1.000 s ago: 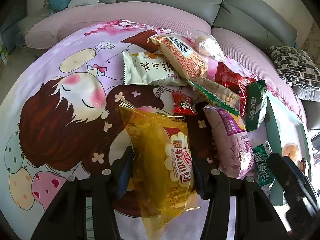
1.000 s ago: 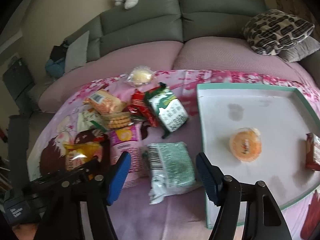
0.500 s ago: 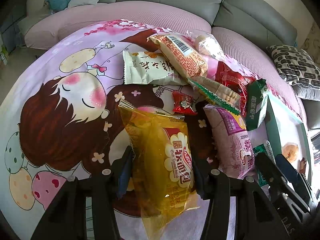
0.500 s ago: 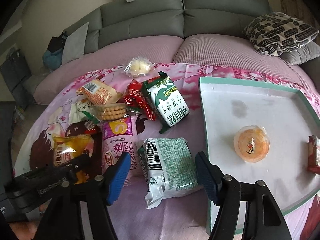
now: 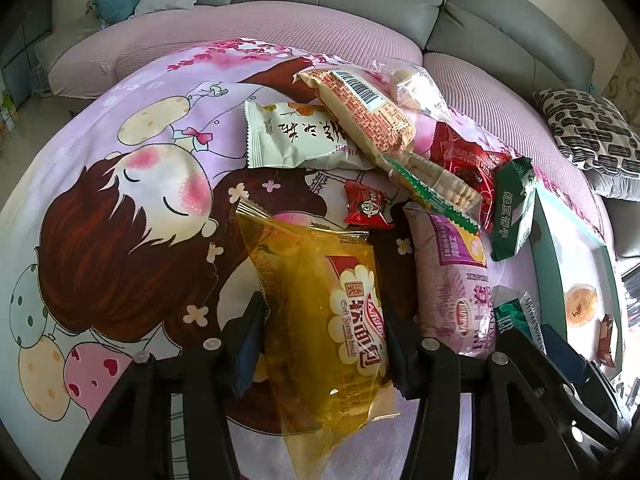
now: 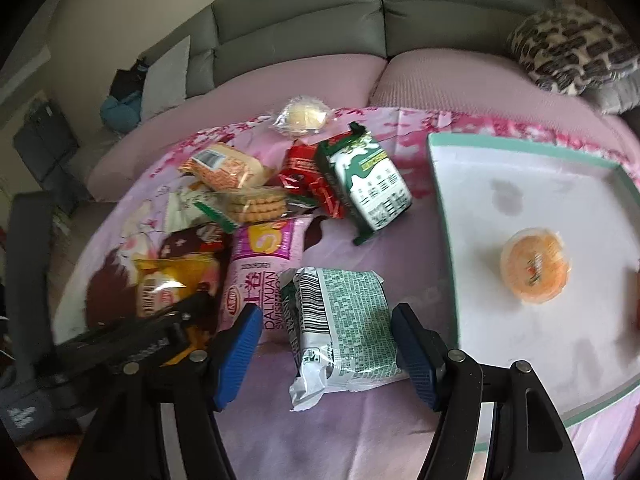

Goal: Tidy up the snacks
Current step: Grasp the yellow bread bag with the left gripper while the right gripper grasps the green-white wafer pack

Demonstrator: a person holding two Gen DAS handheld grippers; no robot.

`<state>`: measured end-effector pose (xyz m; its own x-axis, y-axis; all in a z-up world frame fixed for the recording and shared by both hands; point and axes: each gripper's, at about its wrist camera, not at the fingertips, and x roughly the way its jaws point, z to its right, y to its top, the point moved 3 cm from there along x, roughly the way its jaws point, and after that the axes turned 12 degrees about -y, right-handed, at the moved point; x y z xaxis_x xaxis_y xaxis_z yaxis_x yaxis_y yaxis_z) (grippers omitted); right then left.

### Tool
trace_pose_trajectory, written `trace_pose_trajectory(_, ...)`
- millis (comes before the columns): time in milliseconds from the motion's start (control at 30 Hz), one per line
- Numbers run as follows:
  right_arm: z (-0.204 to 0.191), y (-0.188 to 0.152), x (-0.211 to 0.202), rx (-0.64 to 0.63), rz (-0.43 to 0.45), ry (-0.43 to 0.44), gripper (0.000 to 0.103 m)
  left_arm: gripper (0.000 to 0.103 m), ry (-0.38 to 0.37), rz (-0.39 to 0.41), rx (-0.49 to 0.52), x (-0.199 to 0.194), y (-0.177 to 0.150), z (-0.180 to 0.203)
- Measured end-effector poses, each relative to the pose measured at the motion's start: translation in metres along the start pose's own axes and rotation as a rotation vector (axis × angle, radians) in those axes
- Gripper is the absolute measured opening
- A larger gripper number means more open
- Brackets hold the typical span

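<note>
Lengthwise between the left gripper [image 5: 320, 344] pads, clamped: yellow bread bag [image 5: 320, 320], crinkled, pointing away; right gripper [image 6: 328, 348] open around green packet [image 6: 340, 320].

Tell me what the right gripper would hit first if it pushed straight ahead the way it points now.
Most likely the green-and-white patterned snack pack, which lies between the fingers of the right gripper, directly in its line. Depth is unclear, but nothing else shows in front of it.

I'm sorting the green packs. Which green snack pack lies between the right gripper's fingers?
The pale green-and-white patterned pack with the barcode, lying flat between the right gripper's fingers. The dark green biscuit pack lies farther back against the red packets.
</note>
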<state>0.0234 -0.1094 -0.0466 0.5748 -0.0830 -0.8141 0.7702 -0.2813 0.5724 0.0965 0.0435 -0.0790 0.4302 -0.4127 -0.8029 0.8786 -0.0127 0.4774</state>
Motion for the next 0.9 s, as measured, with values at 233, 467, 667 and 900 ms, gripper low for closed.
trace_pose_trajectory(233,0.003,-0.002,0.005,0.051,-0.035,0.035,0.07,0.054,0.002,-0.002,0.003,0.001,-0.001,0.001)
trace_pose_trajectory(467,-0.001,-0.002,0.009,0.012,-0.033,-0.024,0.065,0.055,0.001,-0.002,0.003,0.001,0.0,0.0)
trace_pose_trajectory(667,0.003,-0.002,0.007,0.024,-0.032,-0.019,0.053,0.054,0.004,-0.004,0.007,0.0,0.0,0.001)
trace_pose_trajectory(900,0.008,0.003,-0.006,0.047,0.013,-0.02,0.052,0.049,-0.014,0.024,-0.007,-0.013,0.003,-0.003)
